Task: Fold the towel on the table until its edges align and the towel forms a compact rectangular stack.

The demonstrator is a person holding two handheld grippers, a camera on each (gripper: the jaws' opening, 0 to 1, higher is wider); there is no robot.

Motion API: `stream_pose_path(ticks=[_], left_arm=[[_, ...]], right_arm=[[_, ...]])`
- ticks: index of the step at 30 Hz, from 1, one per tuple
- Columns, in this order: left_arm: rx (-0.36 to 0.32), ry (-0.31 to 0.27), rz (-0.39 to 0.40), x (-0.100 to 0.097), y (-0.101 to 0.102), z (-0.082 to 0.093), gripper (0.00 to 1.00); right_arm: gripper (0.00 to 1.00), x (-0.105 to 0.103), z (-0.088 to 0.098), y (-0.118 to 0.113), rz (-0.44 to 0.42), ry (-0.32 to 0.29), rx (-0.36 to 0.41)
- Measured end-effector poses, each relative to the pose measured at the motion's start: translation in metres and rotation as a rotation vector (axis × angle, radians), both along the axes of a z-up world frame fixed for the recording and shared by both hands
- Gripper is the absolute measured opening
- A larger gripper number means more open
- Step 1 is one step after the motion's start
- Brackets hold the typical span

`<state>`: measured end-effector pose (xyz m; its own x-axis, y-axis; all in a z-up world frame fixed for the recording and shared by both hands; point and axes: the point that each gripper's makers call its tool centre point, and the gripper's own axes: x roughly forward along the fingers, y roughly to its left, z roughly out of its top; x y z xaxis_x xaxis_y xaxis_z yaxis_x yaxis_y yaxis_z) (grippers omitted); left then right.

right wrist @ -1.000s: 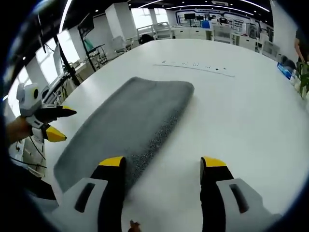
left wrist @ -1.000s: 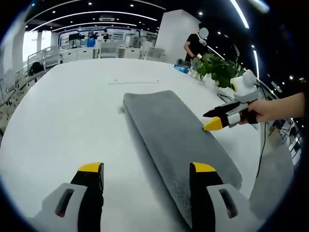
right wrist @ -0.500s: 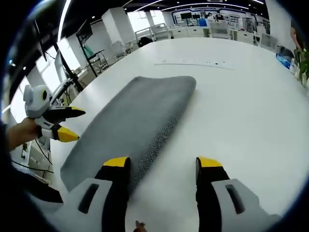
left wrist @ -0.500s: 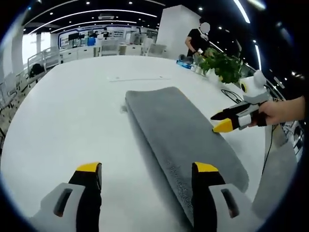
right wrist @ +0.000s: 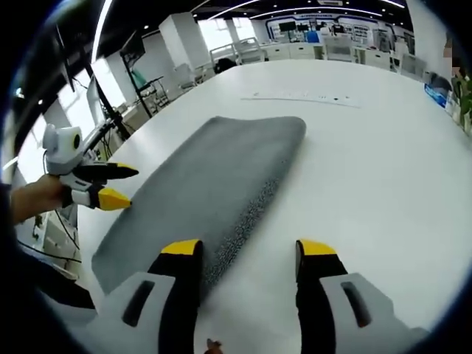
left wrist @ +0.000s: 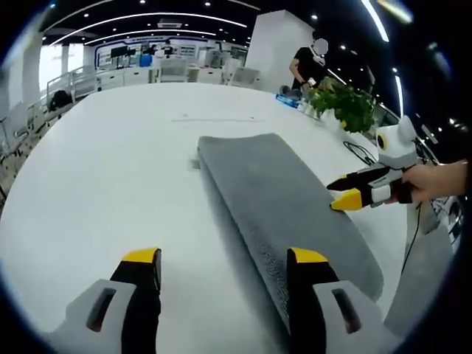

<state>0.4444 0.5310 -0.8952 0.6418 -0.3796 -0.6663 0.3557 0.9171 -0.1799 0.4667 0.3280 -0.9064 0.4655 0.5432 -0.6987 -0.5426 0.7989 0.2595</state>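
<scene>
So the towel (left wrist: pixel 284 203) is lying flat on the white desk (left wrist: pixel 110 169) as a long, narrow grey strip. It looks like it's had at least one lengthwise fold, so my read is we're mid-task: the strip still needs folding end over end before it counts as a compact stack.

Its long axis runs away from both cameras. The near short end sits by the hand-held grippers and the far short end (right wrist: pixel 269 125) points toward the thin marked line across the desk beyond it.

Left hand-held gripper (left wrist: pixel 221 262): jaws spread, holding nothing, hovering over the desk, with its right jaw over the towel's near long edge. In the right gripper view it comes in from the left, just beside the towel's long edge.

Right hand-held gripper (right wrist: pixel 240 254): also spread and empty, its left jaw over the towel's near end. In the left gripper view its yellow tip is right at the towel's other long edge. Touching or not, I can't tell.

Next move, I'd guess: each one pinches a near corner, then both carry that end over to the far end, keeping the edges lined up.
</scene>
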Motion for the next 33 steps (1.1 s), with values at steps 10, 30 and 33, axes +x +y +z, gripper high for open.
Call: stream_pose_path(ticks=[10,30,33], left_arm=[[-0.023,0.019,-0.022,0.0,-0.012,-0.007,0.55],[-0.028,0.003,-0.056,-0.003,-0.025,-0.016,0.2],[-0.009,-0.008,-0.068,-0.003,-0.027,-0.016,0.18]], right_arm=[[0.41,-0.002,-0.001,0.002,0.017,-0.003,0.004],[0.18,-0.008,-0.01,0.018,0.101,-0.031,-0.012],[0.17,-0.007,-0.01,0.018,0.105,-0.036,-0.008]])
